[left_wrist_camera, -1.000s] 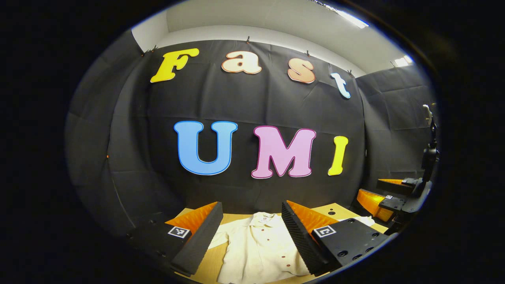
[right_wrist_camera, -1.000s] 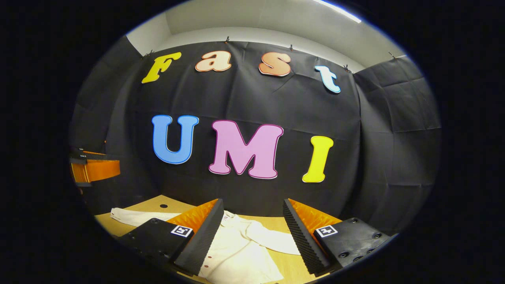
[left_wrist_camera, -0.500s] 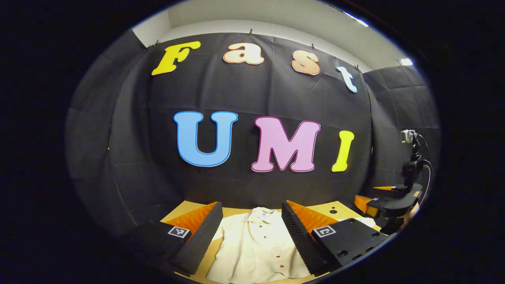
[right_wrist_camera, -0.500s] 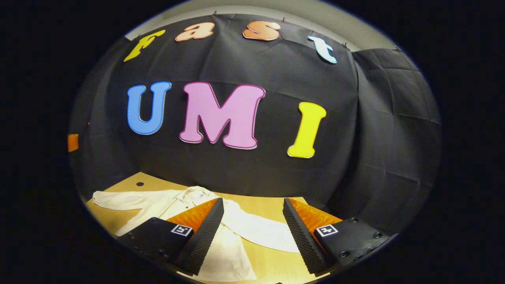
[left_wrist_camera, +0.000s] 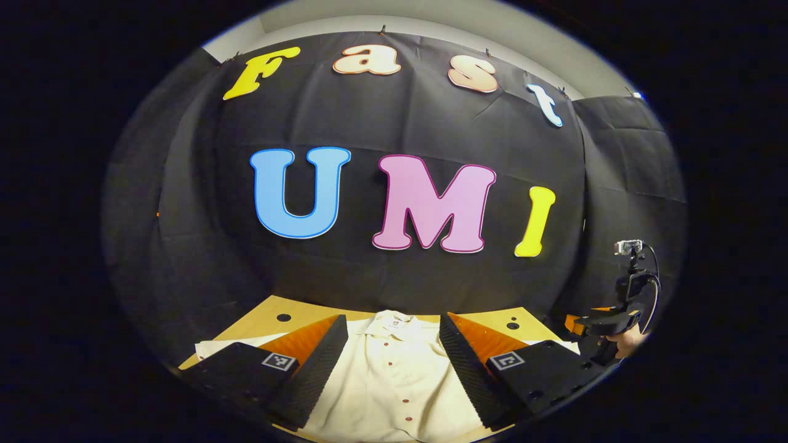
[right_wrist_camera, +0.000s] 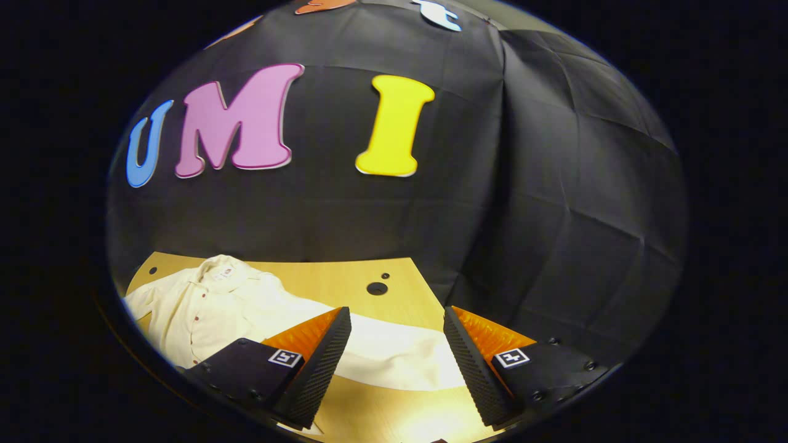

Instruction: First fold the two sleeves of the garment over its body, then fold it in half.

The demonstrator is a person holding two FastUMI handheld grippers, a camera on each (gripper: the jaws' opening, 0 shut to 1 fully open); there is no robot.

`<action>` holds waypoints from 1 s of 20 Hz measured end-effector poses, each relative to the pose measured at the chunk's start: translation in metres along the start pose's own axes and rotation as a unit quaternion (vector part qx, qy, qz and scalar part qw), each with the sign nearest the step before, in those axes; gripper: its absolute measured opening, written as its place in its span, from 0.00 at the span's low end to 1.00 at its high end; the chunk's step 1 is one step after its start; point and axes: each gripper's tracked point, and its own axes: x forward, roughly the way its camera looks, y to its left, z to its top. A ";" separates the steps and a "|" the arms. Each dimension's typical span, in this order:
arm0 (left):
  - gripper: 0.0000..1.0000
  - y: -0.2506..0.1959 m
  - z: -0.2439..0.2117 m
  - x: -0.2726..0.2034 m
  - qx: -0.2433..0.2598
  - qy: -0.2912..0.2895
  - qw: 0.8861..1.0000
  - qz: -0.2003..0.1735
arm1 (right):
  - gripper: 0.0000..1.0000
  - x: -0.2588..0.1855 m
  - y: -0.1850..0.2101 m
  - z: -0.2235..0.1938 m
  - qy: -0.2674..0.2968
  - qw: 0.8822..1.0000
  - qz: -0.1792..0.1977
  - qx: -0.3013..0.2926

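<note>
A cream button-up shirt [left_wrist_camera: 394, 375] lies flat on the wooden table [left_wrist_camera: 295, 314], collar toward the booth wall. My left gripper [left_wrist_camera: 393, 363] hovers open above the shirt's buttoned front, fingers either side of the placket. One sleeve [left_wrist_camera: 228, 346] spreads out to the left behind the left finger. In the right gripper view the shirt body [right_wrist_camera: 203, 307] lies at the left and its other sleeve [right_wrist_camera: 394, 360] stretches across the table between my open right gripper [right_wrist_camera: 397, 360] fingers. The right gripper [left_wrist_camera: 606, 323], held by a hand, shows at the far right of the left gripper view.
The wooden table [right_wrist_camera: 345, 277] has small round holes [right_wrist_camera: 377, 288] near its back edge. The black cloth wall rises right behind the table and wraps round the right side.
Both grippers have tilted downward toward the table. The right gripper has swung to the right, off the shirt body and over the outstretched sleeve. Both stay open.
</note>
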 end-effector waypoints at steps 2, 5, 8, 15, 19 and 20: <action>0.98 -0.017 -0.007 0.012 0.008 0.011 1.000 -0.006 | 0.97 0.021 -0.028 -0.016 0.026 0.999 -0.021 0.018; 0.98 -0.041 -0.009 0.028 0.023 0.020 0.999 -0.019 | 0.97 0.051 -0.064 -0.046 0.069 0.996 -0.047 0.023; 0.98 -0.062 -0.015 0.042 0.047 0.032 0.998 -0.033 | 0.98 0.071 -0.084 -0.090 0.131 0.989 -0.059 0.044; 0.98 -0.096 -0.027 0.047 0.074 0.057 0.993 -0.066 | 0.98 0.091 -0.120 -0.160 0.219 0.969 -0.076 0.084; 0.98 -0.098 -0.033 0.045 0.082 0.072 0.991 -0.074 | 0.91 0.100 -0.125 -0.173 0.230 0.965 -0.087 0.096; 0.98 -0.097 -0.034 0.045 0.082 0.072 0.991 -0.075 | 0.79 0.101 -0.123 -0.177 0.237 0.962 -0.086 0.103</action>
